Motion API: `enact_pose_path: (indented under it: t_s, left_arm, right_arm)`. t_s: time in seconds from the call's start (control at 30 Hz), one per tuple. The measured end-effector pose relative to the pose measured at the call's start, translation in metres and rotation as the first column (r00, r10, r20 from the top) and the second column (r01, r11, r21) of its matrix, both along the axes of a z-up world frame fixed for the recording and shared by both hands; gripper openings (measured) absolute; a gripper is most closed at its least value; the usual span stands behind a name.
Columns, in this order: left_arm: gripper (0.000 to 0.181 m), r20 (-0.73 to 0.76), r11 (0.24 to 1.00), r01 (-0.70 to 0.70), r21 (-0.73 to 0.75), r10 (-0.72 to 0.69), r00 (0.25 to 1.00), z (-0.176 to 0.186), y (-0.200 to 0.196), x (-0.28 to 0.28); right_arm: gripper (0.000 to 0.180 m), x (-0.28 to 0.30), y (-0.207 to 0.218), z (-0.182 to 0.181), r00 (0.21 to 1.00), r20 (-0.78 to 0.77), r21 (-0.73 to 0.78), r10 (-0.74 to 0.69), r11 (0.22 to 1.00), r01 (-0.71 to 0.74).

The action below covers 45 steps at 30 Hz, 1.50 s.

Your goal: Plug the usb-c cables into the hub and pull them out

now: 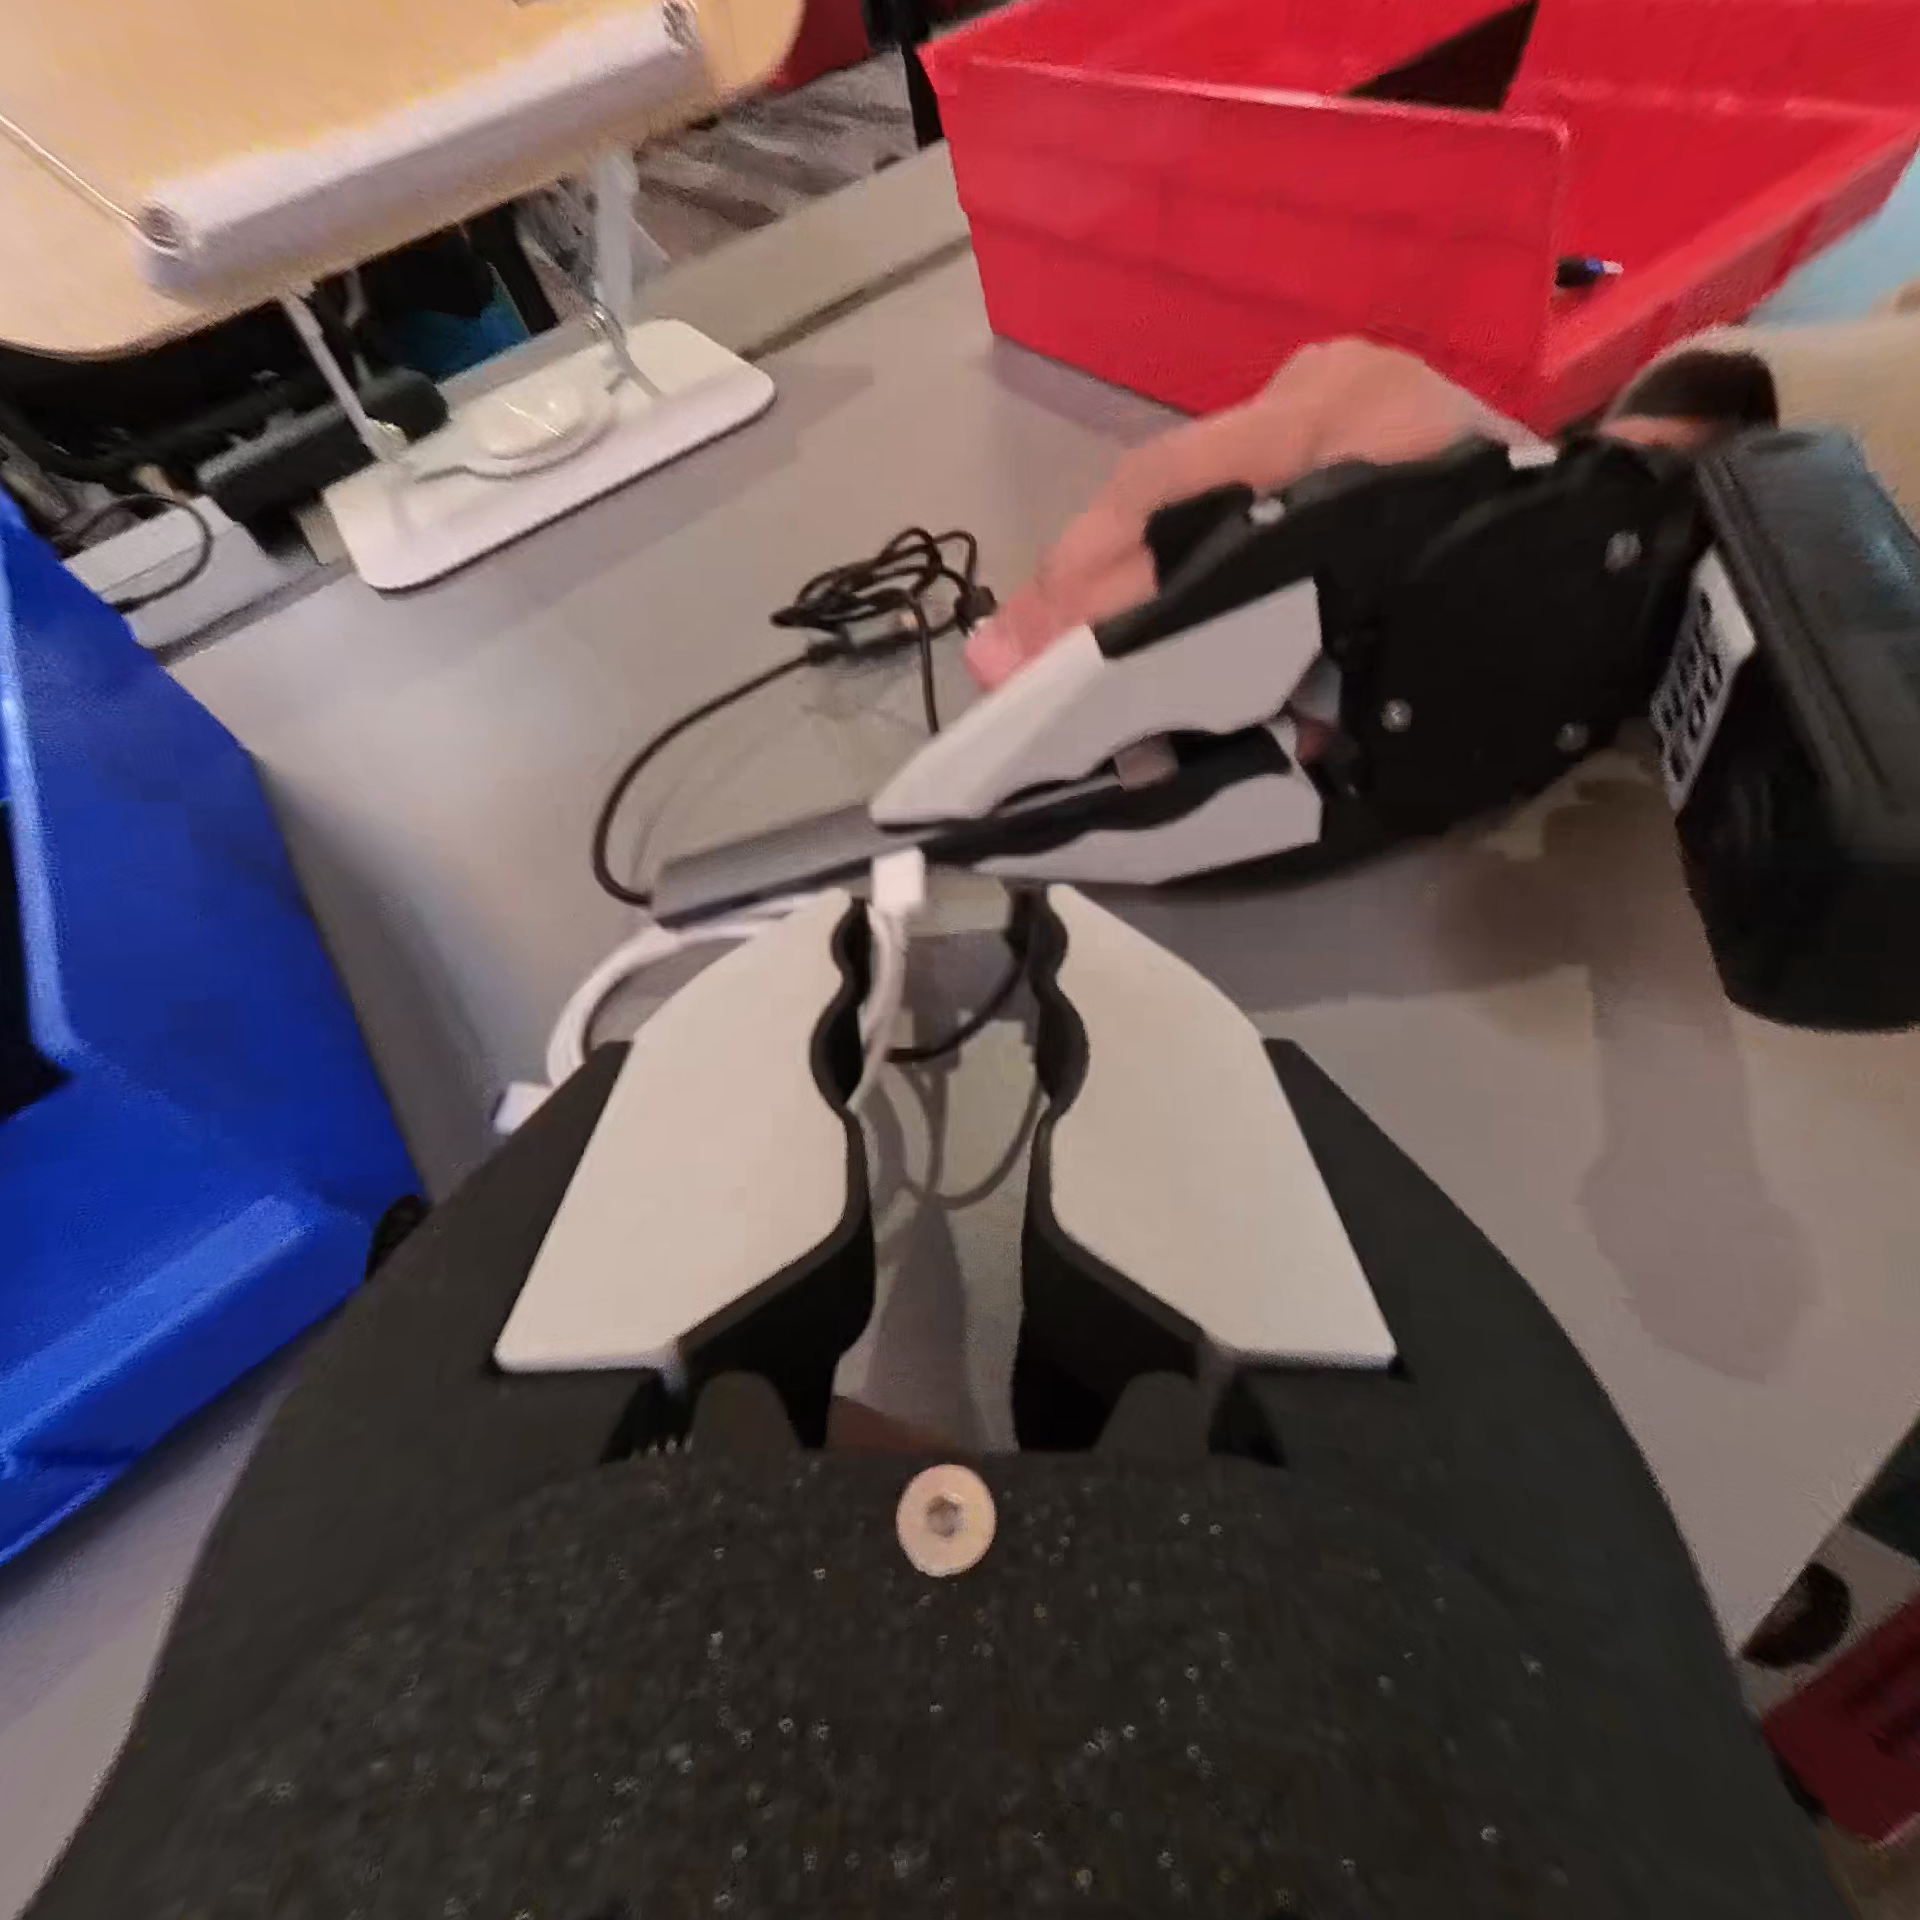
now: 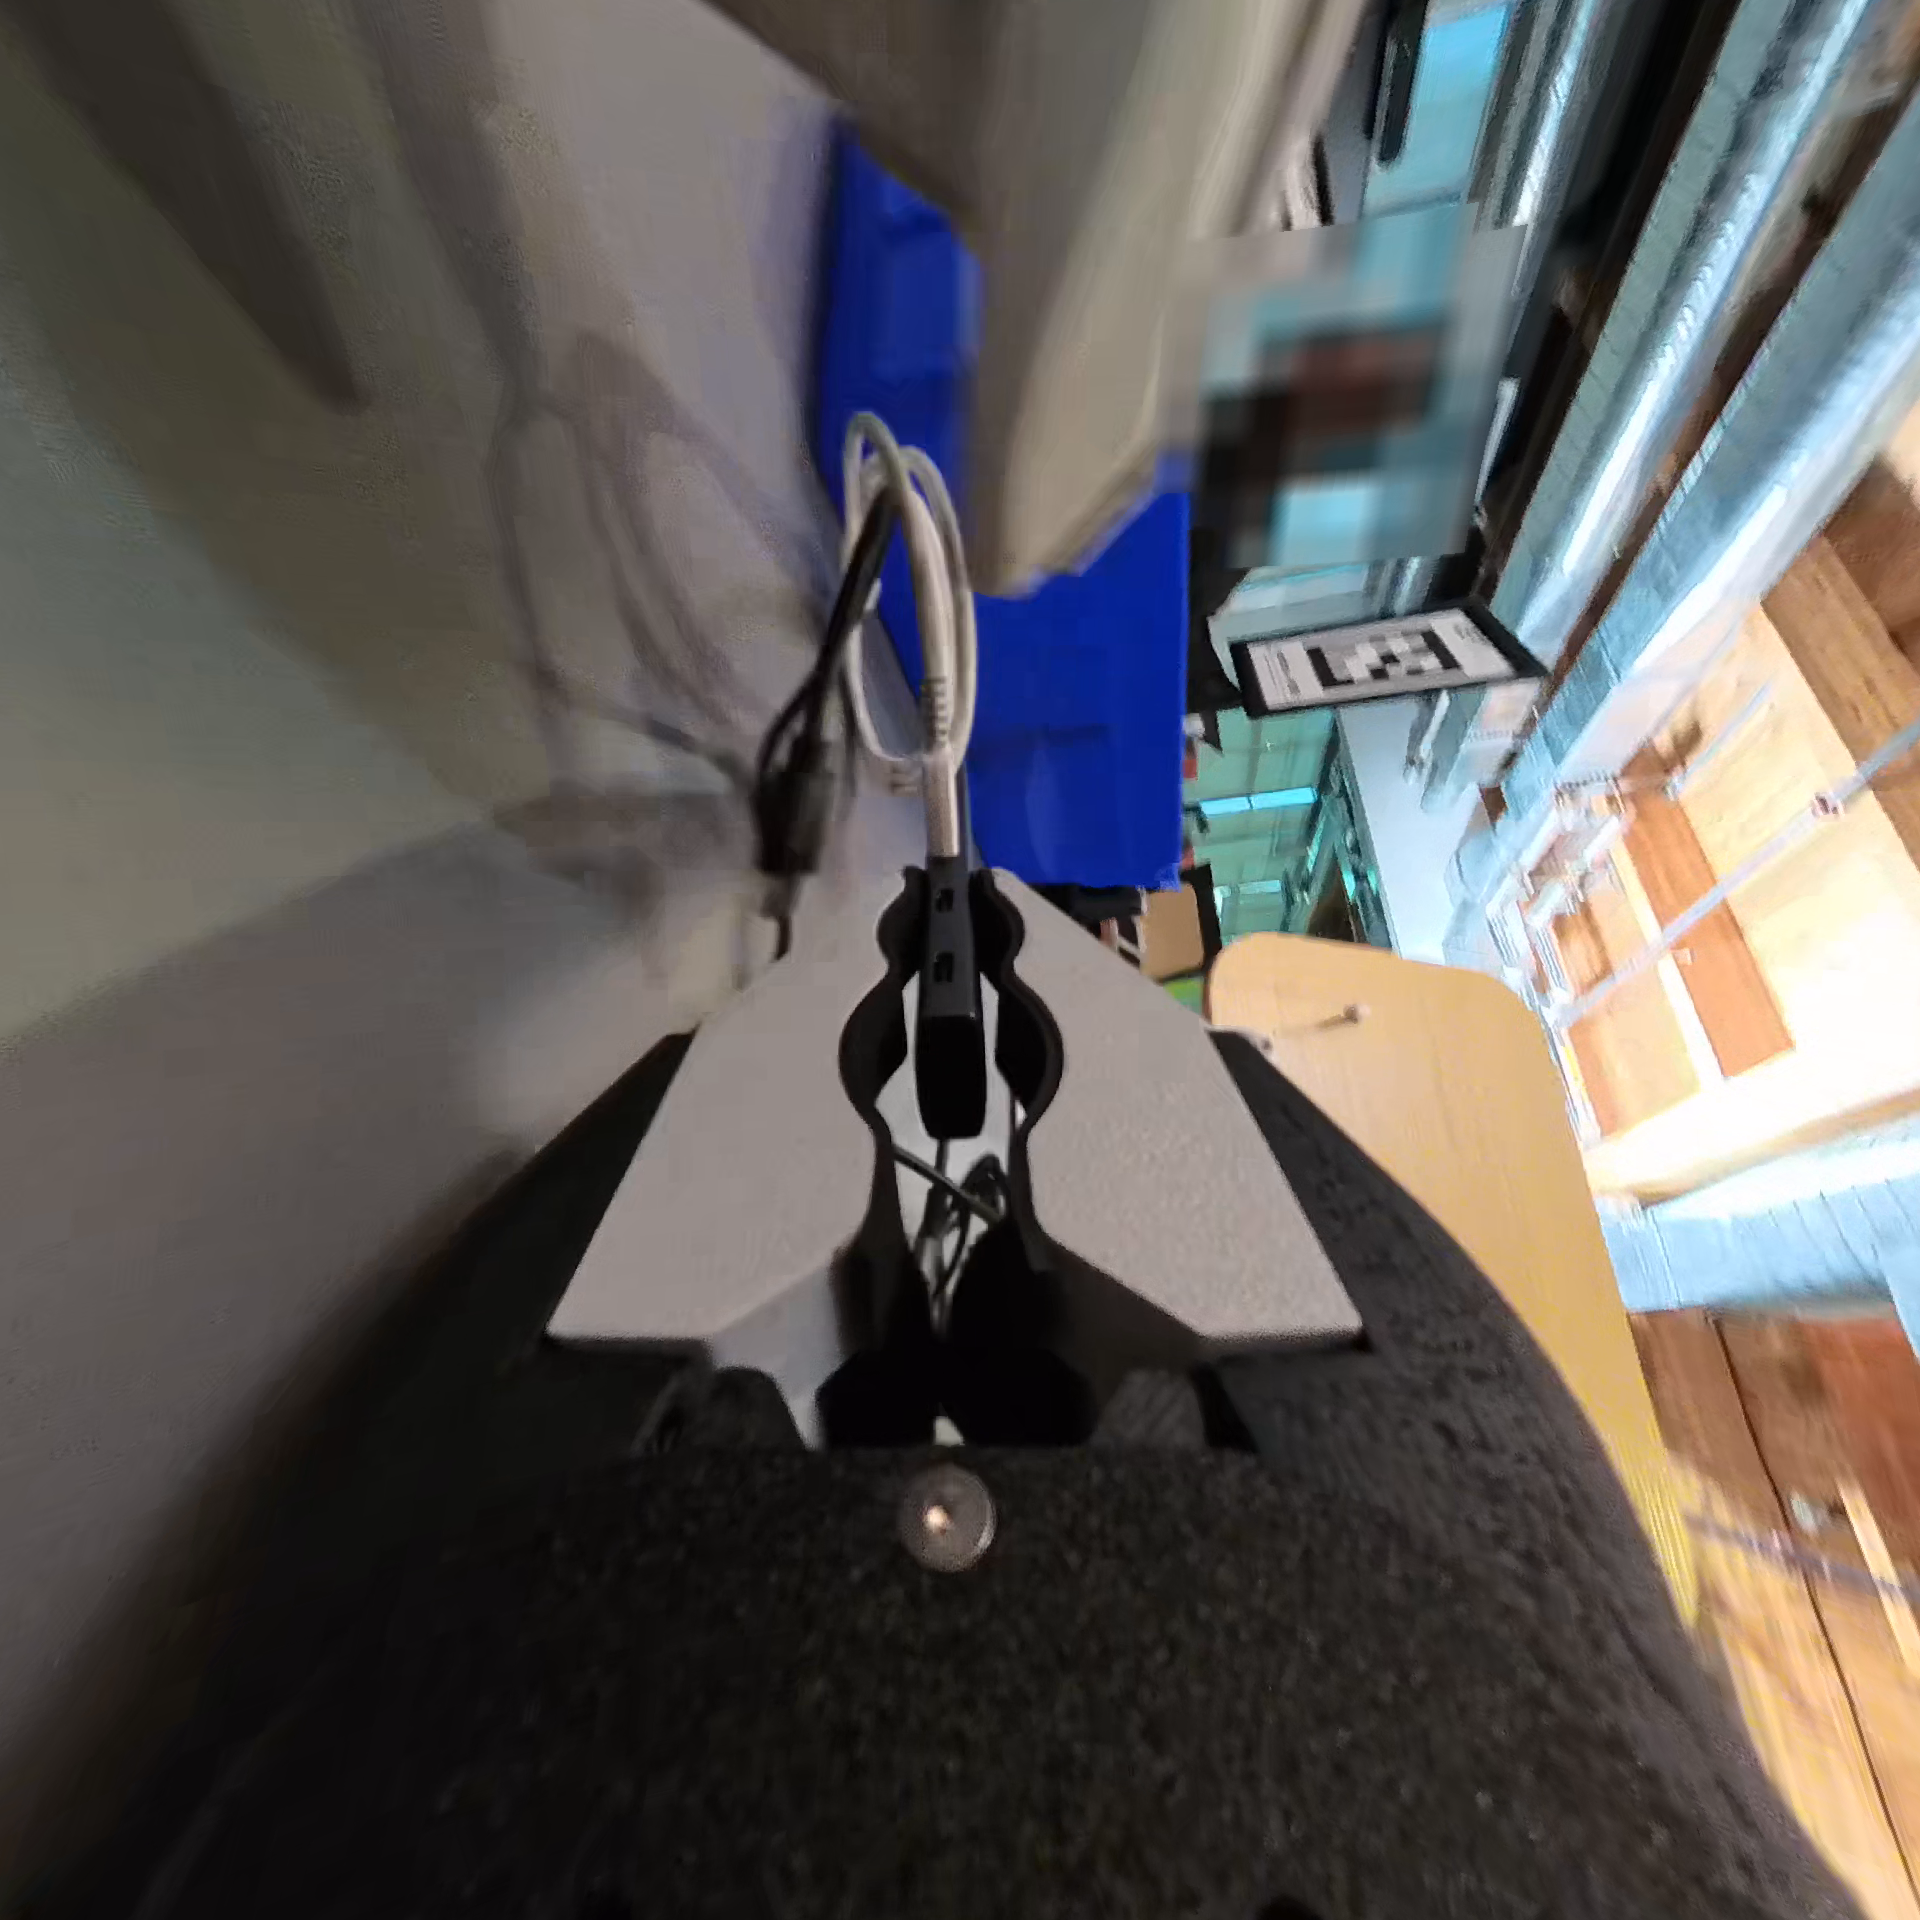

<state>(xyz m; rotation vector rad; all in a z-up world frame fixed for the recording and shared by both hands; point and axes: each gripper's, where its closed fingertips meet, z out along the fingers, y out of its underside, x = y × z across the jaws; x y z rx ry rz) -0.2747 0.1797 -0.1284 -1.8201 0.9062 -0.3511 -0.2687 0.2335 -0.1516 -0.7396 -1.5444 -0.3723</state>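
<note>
The hub (image 1: 758, 868) is a flat grey slab held just above the grey table. My right gripper (image 1: 904, 821) comes in from the right, turned on its side and shut on the hub. In the right wrist view the hub (image 2: 948, 997) shows its dark edge with ports between the shut fingers of my right gripper (image 2: 948, 894). A white cable (image 2: 940, 665) sticks out of its far end. A black cable (image 2: 800, 790) hangs beside it. My left gripper (image 1: 940, 914) is open right in front of the hub. The white plug (image 1: 899, 883) sits in the hub's near edge, its cable running back between my fingers.
A black cable (image 1: 623, 790) loops from the hub to a tangle (image 1: 894, 592) on the table. A blue bin (image 1: 156, 1039) stands left, a red bin (image 1: 1299, 208) at the back right, a white stand base (image 1: 551, 457) behind, and a black case (image 1: 1818, 727) right. About 6 centimeters separates my left fingertips from my right.
</note>
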Motion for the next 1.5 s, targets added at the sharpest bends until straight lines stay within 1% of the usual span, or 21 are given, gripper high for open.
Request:
enact_pose_path:
  t_s: [0.07,0.1,0.2,0.23,0.3,0.53,0.7,0.8,0.83,0.97,1.1,1.27,1.4,1.5]
  left_arm:
    - [0.030,0.012,1.000,-0.020,-0.012,0.020,1.000,0.001,0.003,-0.003]
    - [0.032,0.003,0.999,-0.026,-0.035,0.026,1.000,-0.004,0.005,-0.004]
    - [0.031,-0.021,0.996,-0.034,-0.088,0.032,0.999,-0.018,0.007,-0.006]
    - [0.027,-0.022,0.995,-0.034,-0.094,0.032,0.999,-0.019,0.007,-0.005]
    - [0.011,-0.032,0.995,-0.032,-0.095,0.029,0.999,-0.020,0.008,-0.005]
    - [0.010,-0.062,0.995,-0.038,-0.089,0.032,0.998,-0.023,0.010,-0.006]
    - [0.021,-0.084,0.997,-0.053,-0.052,0.049,0.995,-0.023,0.011,-0.006]
    - [0.017,-0.090,0.996,-0.051,-0.072,0.045,0.995,-0.025,0.011,-0.006]
    - [0.012,-0.088,0.995,-0.043,-0.088,0.035,0.996,-0.027,0.010,-0.006]
    - [0.012,-0.052,0.990,-0.034,-0.137,0.027,0.998,-0.027,0.010,-0.006]
    - [0.012,-0.047,0.981,-0.037,-0.189,0.029,0.998,-0.033,0.010,-0.007]
    - [0.012,-0.047,0.982,-0.060,-0.178,0.053,0.997,-0.028,0.013,-0.010]
    - [0.012,-0.076,0.986,-0.069,-0.152,0.058,0.995,-0.026,0.014,-0.012]
    - [0.012,-0.063,0.984,-0.058,-0.170,0.048,0.997,-0.025,0.012,-0.012]
  right_arm:
    - [0.009,-0.004,-0.009,-0.003,0.999,0.021,0.024,0.037,0.999,-0.037]
    - [0.009,-0.007,-0.012,0.000,0.999,0.025,0.048,0.041,0.998,-0.042]
    - [0.008,-0.015,-0.024,0.004,0.996,0.026,0.087,0.080,0.993,-0.082]
    - [0.009,-0.016,-0.026,0.004,0.996,0.032,0.097,0.086,0.991,-0.088]
    - [0.009,-0.016,-0.027,0.004,0.995,0.040,0.108,0.088,0.990,-0.092]
    - [0.009,-0.017,-0.026,0.002,0.996,0.057,0.118,0.072,0.990,-0.078]
    - [0.008,-0.016,-0.028,0.008,0.996,0.041,0.140,0.079,0.987,-0.084]
    - [0.009,-0.017,-0.031,0.011,0.995,0.027,0.159,0.091,0.983,-0.094]
    - [0.009,-0.018,-0.032,0.014,0.996,0.015,0.155,0.092,0.983,-0.093]
    - [0.009,-0.018,-0.030,0.012,0.995,0.010,0.131,0.095,0.987,-0.095]
    - [0.009,-0.019,-0.028,0.004,0.996,0.017,0.053,0.091,0.994,-0.092]
    - [0.009,-0.020,-0.024,0.008,0.999,-0.007,0.032,0.040,0.999,-0.040]
    - [0.009,-0.021,-0.022,0.010,1.000,-0.016,0.031,-0.006,1.000,0.006]
    - [0.010,-0.021,-0.023,0.012,0.999,-0.034,0.019,-0.004,1.000,0.005]
